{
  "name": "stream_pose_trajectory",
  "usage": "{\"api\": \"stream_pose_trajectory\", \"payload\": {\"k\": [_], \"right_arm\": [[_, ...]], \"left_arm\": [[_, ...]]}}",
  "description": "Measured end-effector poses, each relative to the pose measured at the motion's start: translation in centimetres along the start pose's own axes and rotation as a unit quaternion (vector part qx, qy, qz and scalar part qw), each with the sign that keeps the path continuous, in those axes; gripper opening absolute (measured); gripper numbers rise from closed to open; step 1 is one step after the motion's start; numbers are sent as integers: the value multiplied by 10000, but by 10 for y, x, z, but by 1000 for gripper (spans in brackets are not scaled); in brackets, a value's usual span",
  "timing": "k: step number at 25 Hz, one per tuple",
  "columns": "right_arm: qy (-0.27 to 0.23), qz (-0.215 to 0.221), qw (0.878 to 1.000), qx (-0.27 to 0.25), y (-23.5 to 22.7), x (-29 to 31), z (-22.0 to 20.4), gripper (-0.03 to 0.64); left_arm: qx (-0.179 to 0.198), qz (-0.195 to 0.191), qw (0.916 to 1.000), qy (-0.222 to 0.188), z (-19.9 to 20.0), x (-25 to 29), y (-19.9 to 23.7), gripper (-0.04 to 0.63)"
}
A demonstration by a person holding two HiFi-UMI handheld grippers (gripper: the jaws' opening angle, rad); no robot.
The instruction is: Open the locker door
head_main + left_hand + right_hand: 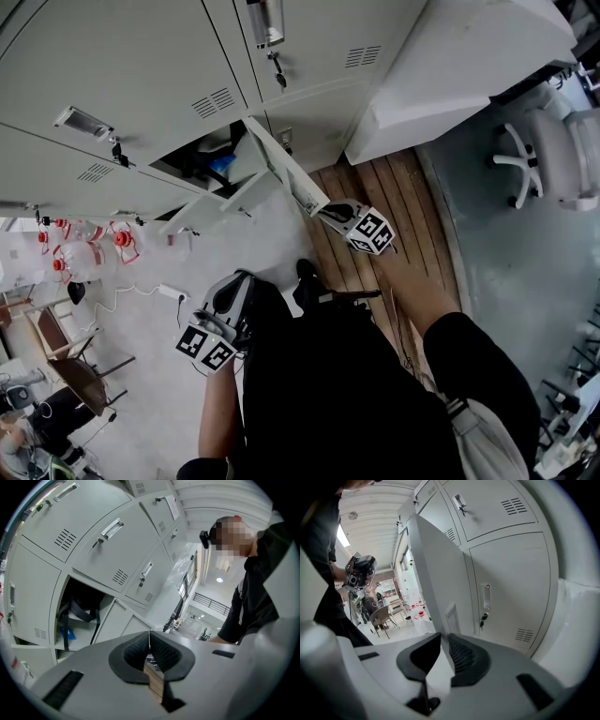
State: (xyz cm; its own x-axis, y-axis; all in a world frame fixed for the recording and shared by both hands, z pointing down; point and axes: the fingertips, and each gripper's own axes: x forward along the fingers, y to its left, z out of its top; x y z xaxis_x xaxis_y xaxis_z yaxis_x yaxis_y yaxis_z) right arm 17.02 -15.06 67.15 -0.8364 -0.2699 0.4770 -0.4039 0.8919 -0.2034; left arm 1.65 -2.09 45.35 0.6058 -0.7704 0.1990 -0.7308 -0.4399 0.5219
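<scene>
Holding my left gripper (149,637) close to my tummy, I have its two jaws pressed together with nothing in them. My right gripper (442,642) is a bit farther out in front of me. Its jaws are squeezed narrow on the thin outer edge of the locker door (436,573), one black pad on each side of the metal. The locker door sticks out from the wall of grey lockers (122,66) toward me, swung open a long way. Behind it I can see into the open locker (82,616). A dark bag (80,607) with straps sits inside, and a small blue thing (68,633) is low down beside it. The doors around it are all closed, and some have little keys hanging in them. Under my right gripper the wooden floor (394,197) runs along by the lockers. Far off to the right stands a white chair (553,155) on wheels. Far off to the left some red-topped bottles (84,248) sit on the pale floor.
</scene>
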Motion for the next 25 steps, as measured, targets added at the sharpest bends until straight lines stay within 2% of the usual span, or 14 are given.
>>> {"api": "stream_pose_trajectory", "payload": {"k": [10,25], "right_arm": [[-4,-415,9990,147,-26,-13,-1,63],[14,-563,9982,196,-37,-19,-2,61]], "left_arm": [[-47,-18,10000,-3,-2,2,3,17],[-96,51,9999,-78,-2,-3,7,17]]}}
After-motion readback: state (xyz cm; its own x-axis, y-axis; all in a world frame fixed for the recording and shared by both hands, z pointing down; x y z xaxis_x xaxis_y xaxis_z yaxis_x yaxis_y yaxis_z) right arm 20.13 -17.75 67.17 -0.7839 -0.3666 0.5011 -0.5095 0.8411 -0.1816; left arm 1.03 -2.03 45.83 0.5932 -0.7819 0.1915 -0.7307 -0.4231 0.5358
